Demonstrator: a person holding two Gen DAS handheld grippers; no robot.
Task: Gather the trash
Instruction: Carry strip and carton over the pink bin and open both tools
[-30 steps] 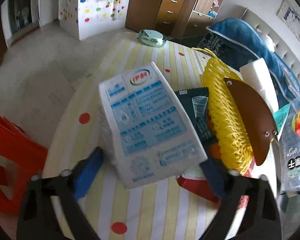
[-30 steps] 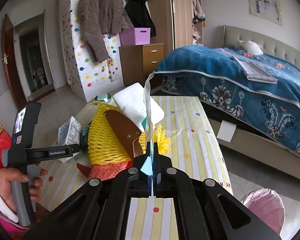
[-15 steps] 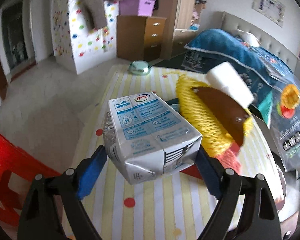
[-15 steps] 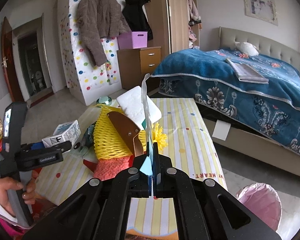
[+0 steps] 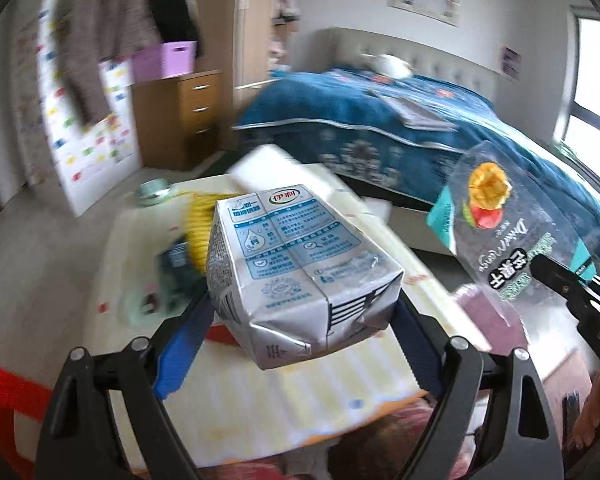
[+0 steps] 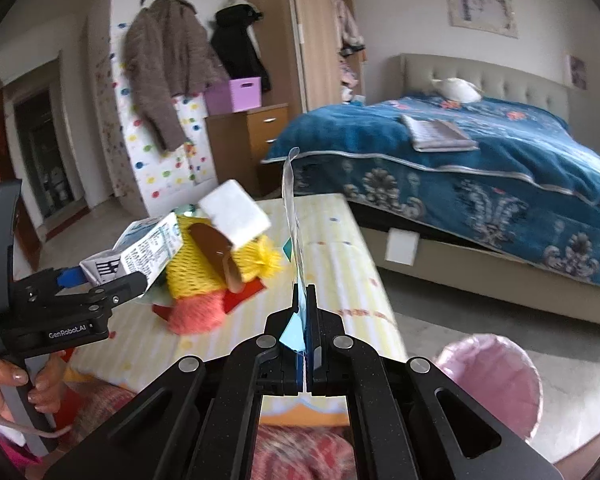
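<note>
My left gripper (image 5: 300,320) is shut on a white and blue milk carton (image 5: 296,264) and holds it up above the striped table (image 5: 260,400). The carton also shows in the right wrist view (image 6: 140,252). My right gripper (image 6: 303,312) is shut on a clear snack wrapper (image 6: 294,216), seen edge-on; it shows flat in the left wrist view (image 5: 512,224). A pink-lined trash bin (image 6: 492,384) stands on the floor to the lower right of the table.
On the table (image 6: 340,256) lie a yellow foam net (image 6: 228,264), a brown spatula-shaped piece (image 6: 216,248), a white foam block (image 6: 234,214), an orange net (image 6: 196,312) and red scraps. A blue bed (image 6: 480,168) stands to the right, a wooden dresser (image 6: 252,148) behind.
My left gripper has lifted the milk carton off the table and swung it right, toward the bin side. My right gripper has moved back from the table with the wrapper.
</note>
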